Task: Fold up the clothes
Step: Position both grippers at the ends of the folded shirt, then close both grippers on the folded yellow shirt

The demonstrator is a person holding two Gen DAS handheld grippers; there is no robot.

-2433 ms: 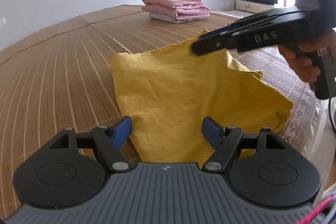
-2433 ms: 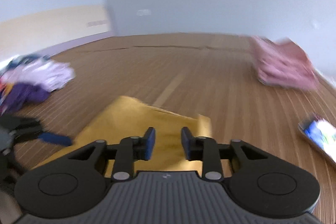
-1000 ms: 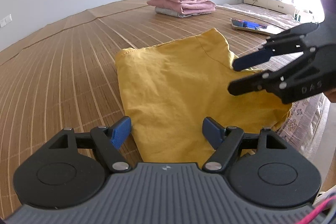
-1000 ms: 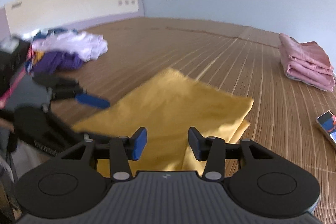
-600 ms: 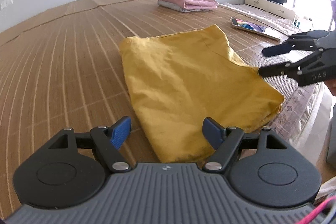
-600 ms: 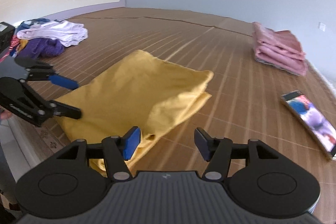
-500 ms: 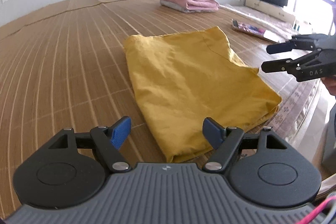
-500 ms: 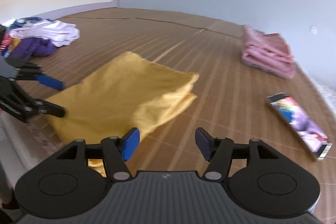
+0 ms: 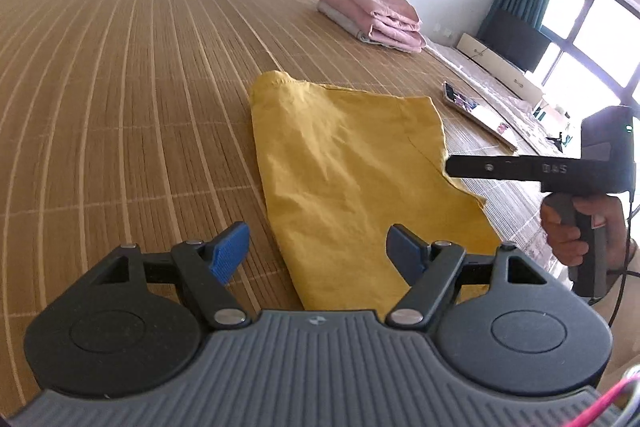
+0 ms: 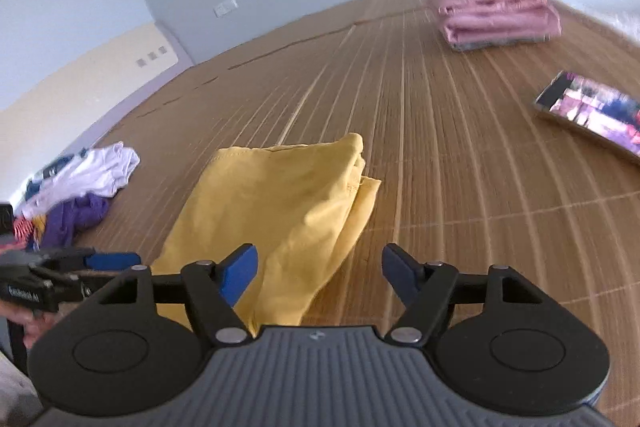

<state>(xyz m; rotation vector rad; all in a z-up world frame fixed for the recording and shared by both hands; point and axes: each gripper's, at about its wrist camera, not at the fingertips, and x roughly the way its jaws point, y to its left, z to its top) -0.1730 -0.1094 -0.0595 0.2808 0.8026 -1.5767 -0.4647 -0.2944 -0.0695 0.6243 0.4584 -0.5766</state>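
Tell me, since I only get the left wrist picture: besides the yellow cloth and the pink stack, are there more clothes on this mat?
Observer: Yes. The right wrist view shows an unfolded heap of white and purple clothes lying on the mat, off to the left of the yellow cloth.
Visitor: And that black tool on my right, seen side-on, is it gripping anything?
Observer: No. Its own camera shows the right gripper with its jaws wide apart and nothing between them, over the near edge of the yellow cloth.
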